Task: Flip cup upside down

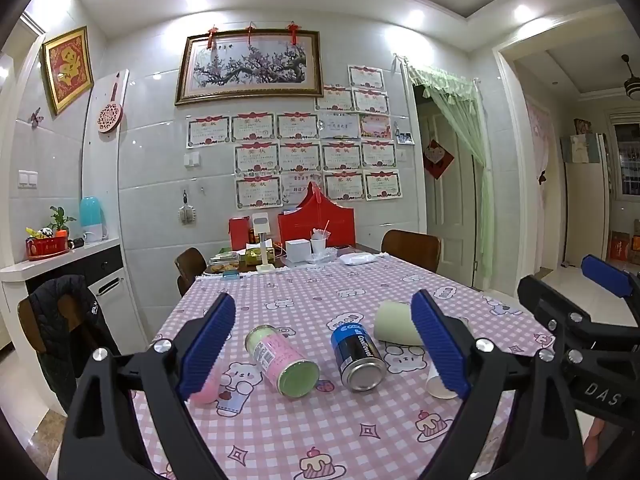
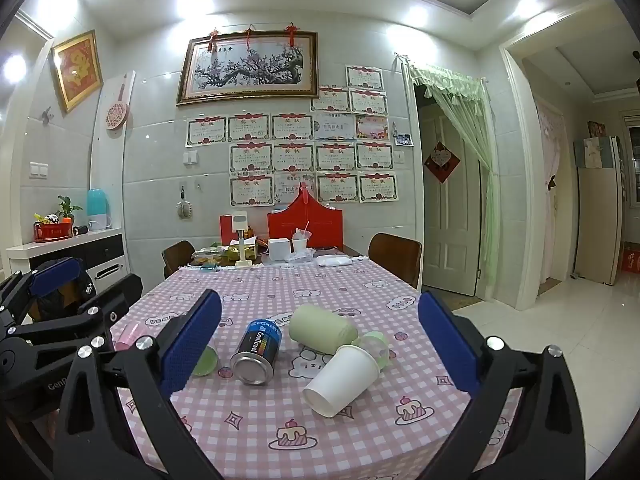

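Observation:
A white paper cup (image 2: 342,380) lies on its side on the pink checked tablecloth (image 2: 256,428), base toward me; in the left wrist view it (image 1: 438,384) peeks out behind my right finger. A pale green cup (image 2: 322,328) lies on its side behind it, also in the left wrist view (image 1: 396,322). My right gripper (image 2: 320,352) is open and empty, hovering above the table in front of the white cup. My left gripper (image 1: 334,344) is open and empty, over the two cans. Each gripper shows at the edge of the other's view.
A blue and black can (image 2: 258,354) and a pink and green can (image 1: 282,360) lie on their sides. A small green lidded cup (image 2: 378,346) lies behind the white cup. A pink object (image 1: 206,390) sits by my left finger. Chairs, boxes and clutter stand at the far end.

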